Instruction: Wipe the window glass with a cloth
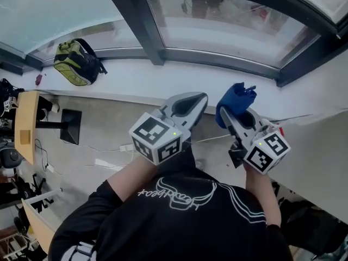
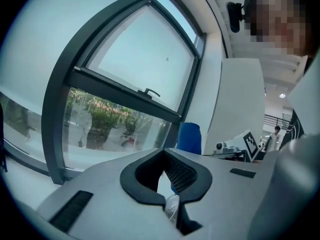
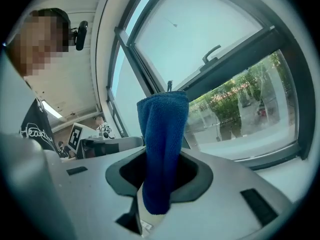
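The blue cloth (image 1: 237, 100) sticks up out of my right gripper (image 1: 232, 115), which is shut on it. In the right gripper view the cloth (image 3: 163, 144) stands upright between the jaws of that gripper (image 3: 157, 186), in front of the window glass (image 3: 210, 29). My left gripper (image 1: 197, 101) is held beside it on the left, shut with nothing between its jaws. From the left gripper (image 2: 165, 184) the cloth (image 2: 189, 137) shows just past the jaws, with the window glass (image 2: 142, 59) behind. Both grippers are short of the glass (image 1: 228, 26), above the white sill (image 1: 141, 80).
A dark frame post (image 1: 135, 20) splits the panes. A window handle (image 2: 149, 92) sits on the crossbar. A yellow-green backpack (image 1: 76, 62) lies on the sill at the left. Lower left are a wooden desk (image 1: 26, 124), a black stand (image 1: 69, 126) and cables.
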